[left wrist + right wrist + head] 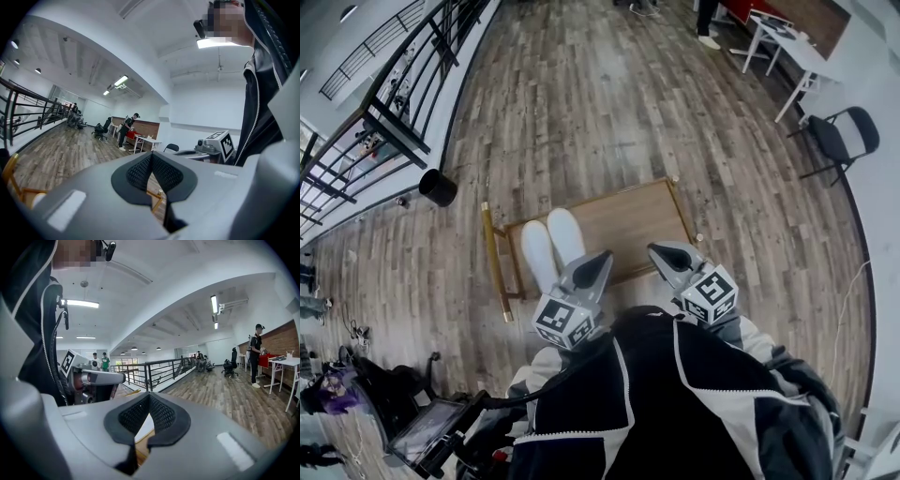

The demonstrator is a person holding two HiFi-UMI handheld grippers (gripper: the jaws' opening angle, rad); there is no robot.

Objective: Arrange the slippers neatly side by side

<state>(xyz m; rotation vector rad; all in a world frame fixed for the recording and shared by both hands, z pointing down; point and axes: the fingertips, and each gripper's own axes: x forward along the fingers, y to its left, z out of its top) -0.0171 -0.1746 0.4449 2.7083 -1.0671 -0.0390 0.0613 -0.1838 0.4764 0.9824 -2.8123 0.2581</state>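
Both tools are closed with nothing between their black mesh pads: the grey left tool [600,262] and the grey right tool [662,253] sit just ahead of the person's dark jacket [675,403]. Just beyond the left tool, two white slippers [553,246] lie side by side on the left part of a low rectangular wooden surface [628,220]. Farther off on the plank floor [581,94] stand a round black bin [438,187] and a black folding chair [841,138].
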